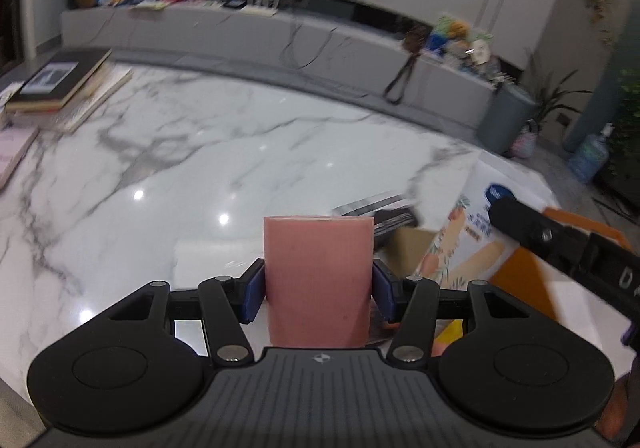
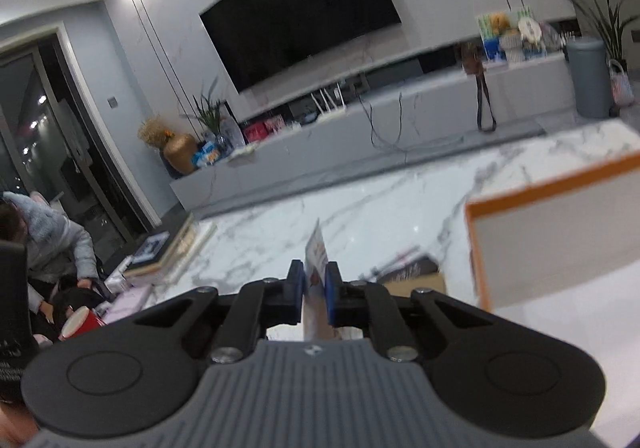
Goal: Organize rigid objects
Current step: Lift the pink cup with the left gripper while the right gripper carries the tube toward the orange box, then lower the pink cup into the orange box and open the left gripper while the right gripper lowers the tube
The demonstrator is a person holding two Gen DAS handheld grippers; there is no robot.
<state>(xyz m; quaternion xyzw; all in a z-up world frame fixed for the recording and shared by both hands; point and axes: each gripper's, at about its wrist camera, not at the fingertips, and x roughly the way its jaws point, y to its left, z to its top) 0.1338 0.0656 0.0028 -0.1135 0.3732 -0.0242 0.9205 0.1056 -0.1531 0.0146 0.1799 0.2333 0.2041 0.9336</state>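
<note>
A pink cylinder [image 1: 319, 272] stands upright between the blue pads of my left gripper [image 1: 319, 288], which is shut on it just above the white marble table [image 1: 180, 167]. A flat printed carton [image 1: 460, 248] with fruit drawings is lifted at the right, and the right gripper [image 1: 504, 209] reaches onto its top edge. In the right wrist view that carton [image 2: 316, 252] shows edge-on, pinched between the blue pads of my right gripper [image 2: 314, 288], which is shut on it.
A white box with an orange rim [image 2: 552, 248] lies on the table at the right, a dark book [image 2: 412, 268] beside it. A stack of books [image 1: 60, 79] sits at the far left. A seated person [image 2: 52, 244] and a red cup [image 2: 82, 324] are at the left edge.
</note>
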